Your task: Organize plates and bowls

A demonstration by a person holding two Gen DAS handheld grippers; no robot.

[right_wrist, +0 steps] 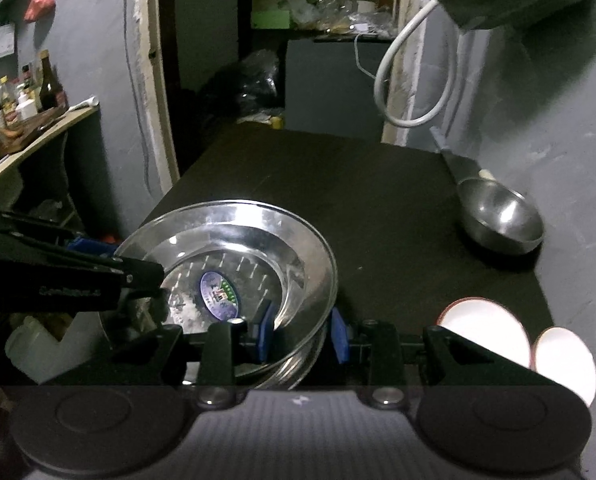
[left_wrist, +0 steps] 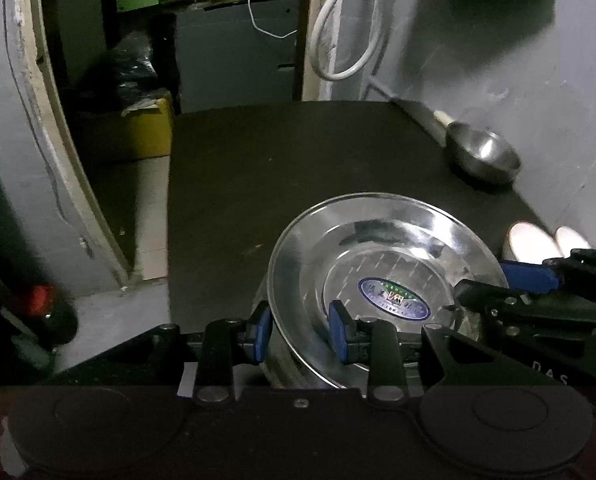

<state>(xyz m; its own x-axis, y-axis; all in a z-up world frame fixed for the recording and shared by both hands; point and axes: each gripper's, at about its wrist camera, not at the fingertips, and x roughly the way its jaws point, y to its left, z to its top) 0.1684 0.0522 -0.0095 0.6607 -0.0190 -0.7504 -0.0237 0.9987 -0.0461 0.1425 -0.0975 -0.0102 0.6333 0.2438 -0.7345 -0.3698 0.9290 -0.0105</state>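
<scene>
A stack of shiny steel plates (left_wrist: 378, 248), the top one with an oval sticker at its centre, hangs tilted over the black table (left_wrist: 277, 180). My left gripper (left_wrist: 301, 332) is shut on the stack's left rim, one blue pad inside and one outside. My right gripper (right_wrist: 302, 332) is shut on the opposite rim of the same plates (right_wrist: 233, 232). Each gripper's black fingers show at the edge of the other's view. A small steel bowl (left_wrist: 484, 156) (right_wrist: 502, 216) sits at the table's far right, by the wall.
Two white cups (right_wrist: 486, 328) stand near the table's right edge, just right of my right gripper. A grey wall with a looped white cable (left_wrist: 338, 40) runs along the right. Left of the table are a doorway, a yellow box (left_wrist: 145, 132) and a shelf of bottles (right_wrist: 25, 96).
</scene>
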